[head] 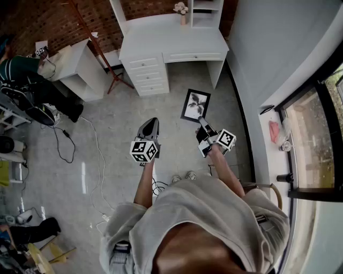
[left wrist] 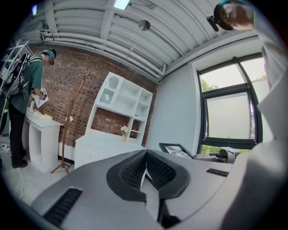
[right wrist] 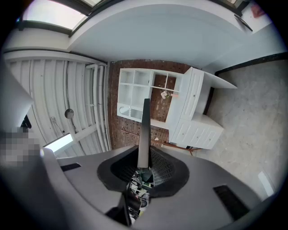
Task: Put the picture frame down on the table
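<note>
A black picture frame (head: pixel 195 105) with a black-and-white plant print hangs in the air above the floor, short of the white desk (head: pixel 171 40). My right gripper (head: pixel 202 124) is shut on its near edge. In the right gripper view the picture frame (right wrist: pixel 145 130) shows edge-on as a thin dark strip clamped between the jaws. My left gripper (head: pixel 148 127) is shut and holds nothing, level with the right one and to its left. In the left gripper view the picture frame (left wrist: pixel 173 148) appears off to the right.
The desk carries a shelf unit (head: pixel 206 12) and a small vase of flowers (head: pixel 181 10). A wooden coat stand (head: pixel 104 56) leans left of it. A person (head: pixel 21 80) stands by a smaller white table (head: pixel 75 61) at far left. Cables (head: pixel 80 144) trail on the floor. A window sill (head: pixel 276 134) runs along the right.
</note>
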`<state>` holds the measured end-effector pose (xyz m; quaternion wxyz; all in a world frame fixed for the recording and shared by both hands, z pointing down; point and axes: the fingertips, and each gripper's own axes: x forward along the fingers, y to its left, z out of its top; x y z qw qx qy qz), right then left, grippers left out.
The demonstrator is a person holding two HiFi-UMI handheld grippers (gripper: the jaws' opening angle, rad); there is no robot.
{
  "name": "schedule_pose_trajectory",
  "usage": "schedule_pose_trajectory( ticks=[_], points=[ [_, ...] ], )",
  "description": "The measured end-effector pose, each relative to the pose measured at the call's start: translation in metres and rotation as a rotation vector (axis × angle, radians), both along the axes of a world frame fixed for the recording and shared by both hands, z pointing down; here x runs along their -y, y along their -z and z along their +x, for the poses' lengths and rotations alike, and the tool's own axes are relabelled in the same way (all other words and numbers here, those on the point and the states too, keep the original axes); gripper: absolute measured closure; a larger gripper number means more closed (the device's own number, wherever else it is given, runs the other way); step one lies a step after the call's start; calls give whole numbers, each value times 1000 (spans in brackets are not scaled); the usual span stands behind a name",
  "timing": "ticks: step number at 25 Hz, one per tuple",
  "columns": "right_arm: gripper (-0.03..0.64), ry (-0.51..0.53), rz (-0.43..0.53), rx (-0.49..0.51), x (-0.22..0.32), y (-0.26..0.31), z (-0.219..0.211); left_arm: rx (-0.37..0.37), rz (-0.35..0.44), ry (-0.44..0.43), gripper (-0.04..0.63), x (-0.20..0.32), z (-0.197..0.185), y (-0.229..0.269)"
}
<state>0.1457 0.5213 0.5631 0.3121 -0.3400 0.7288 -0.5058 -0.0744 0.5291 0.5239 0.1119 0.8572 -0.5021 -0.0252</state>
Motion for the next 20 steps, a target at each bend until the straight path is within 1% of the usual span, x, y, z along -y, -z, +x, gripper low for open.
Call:
schedule_pose_trajectory(
  ticks=[9, 13, 20],
  points=[
    [531, -2, -15, -8, -10, -4, 3, 5, -12, 2, 578, -10, 4, -3],
    [531, -9, -24, 22, -11, -5, 7, 6, -14, 5, 578, -12, 7, -5],
    [531, 11, -25, 15, -11, -7, 17, 11, -30, 13, 578, -16, 19, -10]
  ],
)
